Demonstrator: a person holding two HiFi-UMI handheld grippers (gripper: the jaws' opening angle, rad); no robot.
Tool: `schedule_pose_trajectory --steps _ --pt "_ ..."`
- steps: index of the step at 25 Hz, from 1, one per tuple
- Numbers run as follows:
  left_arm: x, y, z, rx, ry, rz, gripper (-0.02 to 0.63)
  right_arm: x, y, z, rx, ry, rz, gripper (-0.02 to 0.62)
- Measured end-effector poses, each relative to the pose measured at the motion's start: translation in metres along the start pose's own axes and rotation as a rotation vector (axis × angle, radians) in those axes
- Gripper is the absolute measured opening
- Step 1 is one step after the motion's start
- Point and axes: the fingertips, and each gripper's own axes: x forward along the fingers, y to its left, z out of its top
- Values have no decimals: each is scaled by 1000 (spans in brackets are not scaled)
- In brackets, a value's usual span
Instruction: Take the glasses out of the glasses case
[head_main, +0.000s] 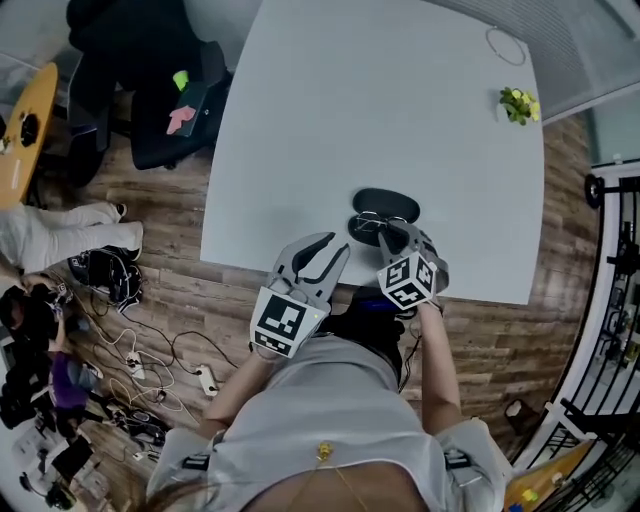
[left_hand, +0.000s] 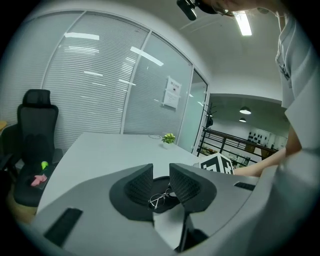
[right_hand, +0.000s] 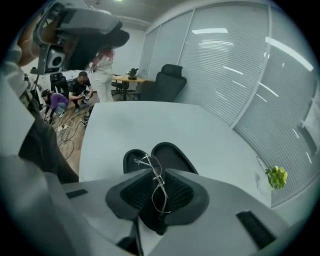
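Right gripper view shows the right gripper (right_hand: 156, 172) with its jaws clamped on one pair of thin wire-framed glasses (right_hand: 157, 178), held edge-up just over the single black glasses case (right_hand: 170, 152), which lies open in two halves on the white table (head_main: 380, 100). The left gripper (left_hand: 161, 170) hangs near the case with its jaws apart and nothing between them. One small potted plant (head_main: 519, 104) stands at the far corner. A sheet (left_hand: 172, 93) on the glass wall bears print too small to read.
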Motion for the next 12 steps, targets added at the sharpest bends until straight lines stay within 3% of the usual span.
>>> schedule_pose_trajectory --steps 7,12 --pt "-3 10 -8 -24 23 53 112 37 9 -17 -131 111 74 98" --pt "-2 11 -8 -26 27 62 112 49 9 -19 -150 112 87 81"
